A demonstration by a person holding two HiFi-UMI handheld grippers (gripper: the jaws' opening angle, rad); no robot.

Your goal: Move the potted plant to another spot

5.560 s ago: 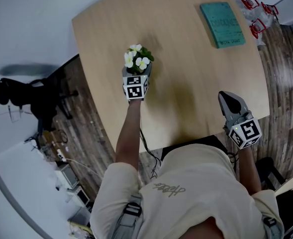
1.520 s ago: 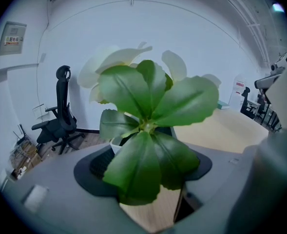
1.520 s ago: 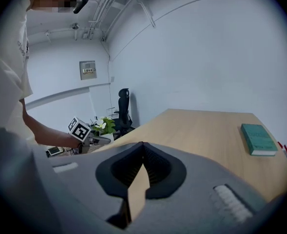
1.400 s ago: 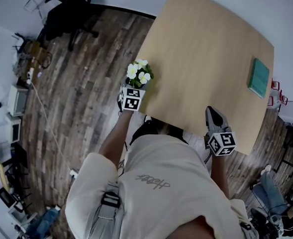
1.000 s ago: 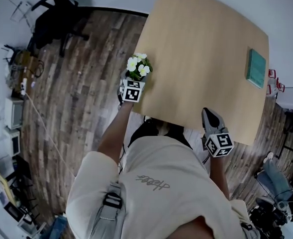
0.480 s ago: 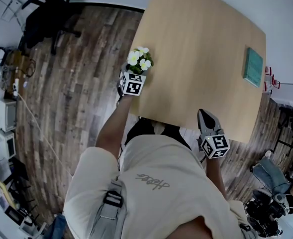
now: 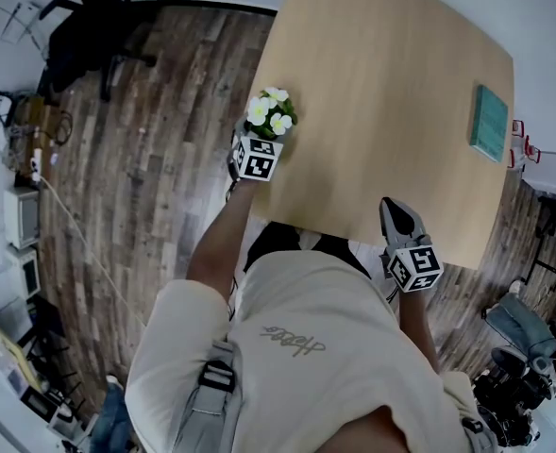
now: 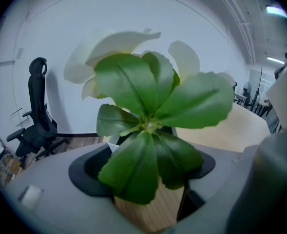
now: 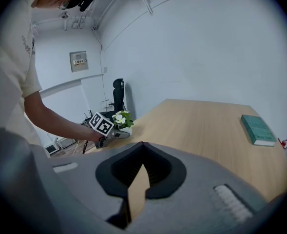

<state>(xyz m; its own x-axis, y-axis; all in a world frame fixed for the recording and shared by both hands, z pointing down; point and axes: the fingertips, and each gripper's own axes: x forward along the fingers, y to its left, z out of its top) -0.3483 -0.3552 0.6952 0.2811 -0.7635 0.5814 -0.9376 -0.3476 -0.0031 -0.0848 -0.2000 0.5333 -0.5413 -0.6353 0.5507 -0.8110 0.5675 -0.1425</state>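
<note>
Down at the fingers, the left gripper (image 8: 149, 155) has its jaws wide apart; they have just been opening, and the potted plant (image 8: 150, 126) stands between them, released rather than squeezed as far as the broad green leaves let it show. The right gripper (image 9: 143, 146) is clenched on nothing, its jaw tips meeting over a thin wedge of bare wood. The plant stands upright, its long axis vertical. Its white flowers face up toward the head camera and its leaves spread toward the left gripper's camera. Its white pot (image 9: 125, 129) sits on the table (image 7: 391, 111) at the left edge, near the corner closest to the person. The right gripper hovers over the near edge, well apart from the plant. Each gripper carries a marker cube, the left one (image 7: 257, 159) just beside the flowers and the right one (image 7: 415, 268) nearer the person. Both show only black-and-white square patterns, no words. The back of the person's pale shirt (image 7: 325, 366) bears a line of script lettering, too stylised to read. A teal book (image 7: 490, 135) lies flat near the table's far right edge, its cover print too small to read. Beyond the table's left edge lie the plank floor (image 7: 155, 159) and a black office chair (image 8: 36, 116).
</note>
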